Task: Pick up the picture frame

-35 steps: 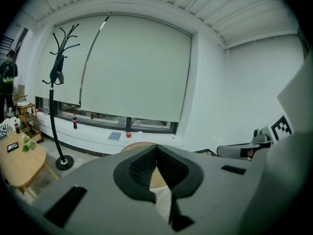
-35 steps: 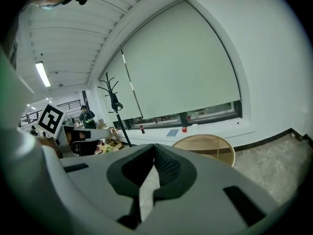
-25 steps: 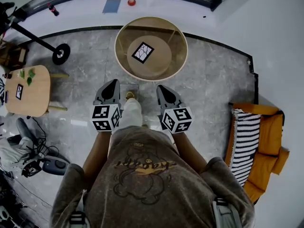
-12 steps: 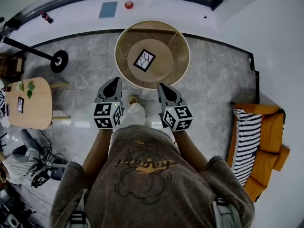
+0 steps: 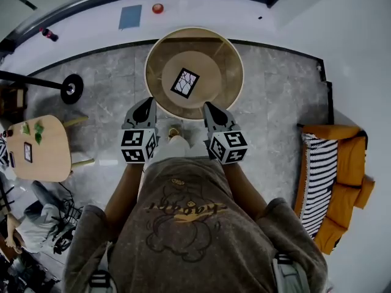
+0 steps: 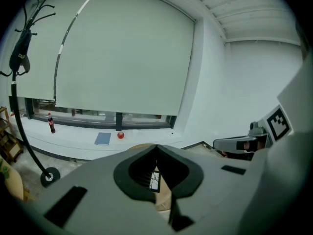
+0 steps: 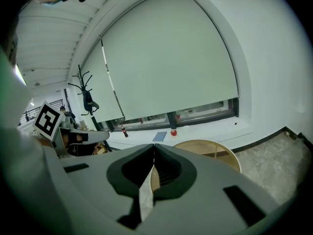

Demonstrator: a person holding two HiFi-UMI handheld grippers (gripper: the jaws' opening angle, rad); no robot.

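The picture frame (image 5: 184, 82) lies flat, turned at an angle, on the inner disc of the round wooden table (image 5: 242, 72), well inside its rim (a sliver of it also shows through the gap behind the left jaws). The left gripper (image 5: 147, 102) and the right gripper (image 5: 210, 107) hover side by side at the table's near edge, apart from the frame. Both pairs of jaws are pressed together with nothing between them.
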